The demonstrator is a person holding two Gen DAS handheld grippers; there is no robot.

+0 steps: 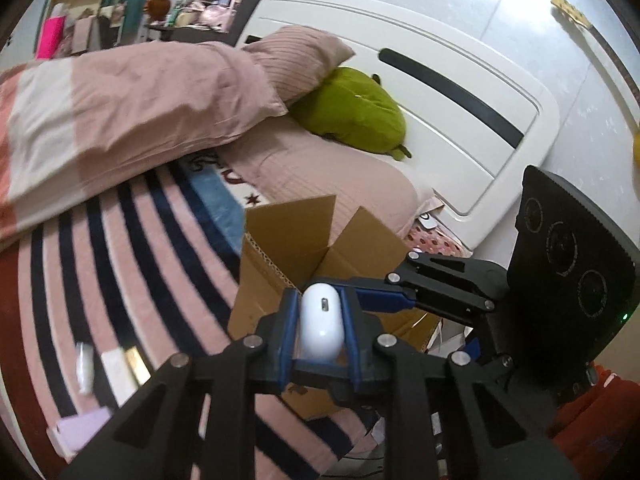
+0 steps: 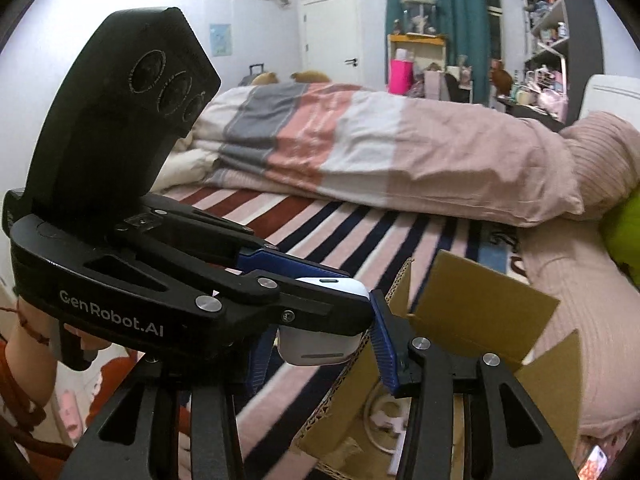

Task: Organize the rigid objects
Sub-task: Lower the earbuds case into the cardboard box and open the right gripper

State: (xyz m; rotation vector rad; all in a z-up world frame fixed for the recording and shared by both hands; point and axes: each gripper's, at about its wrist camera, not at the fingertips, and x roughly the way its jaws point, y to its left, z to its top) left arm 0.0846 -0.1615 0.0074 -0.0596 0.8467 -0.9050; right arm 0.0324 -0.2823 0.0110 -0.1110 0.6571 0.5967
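- Earbud case (image 1: pixel 322 322), white and pill-shaped, sat clamped between the blue pads of the left tool (image 1: pixel 322 322), its long axis running along the fingers and its charging port facing up toward the camera.
- Cardboard box (image 1: pixel 288 264) stood open on the striped bed cover (image 1: pixel 132 264), directly ahead of and below the held case; from that, the drop looked to call for a short move forward and down.
- Right tool (image 2: pixel 320 344) hung just beside the left one with its jaws spread and nothing between them; the case showed in its view (image 2: pixel 320 320), as did the box (image 2: pixel 472 320) with a pale cable or ring inside.
- Left tool was thus the nearer one, already carrying the thing.
- Writing: "GenRobot.AI" in white on the left tool's body, seen from the right wrist. No label on the case was legible.
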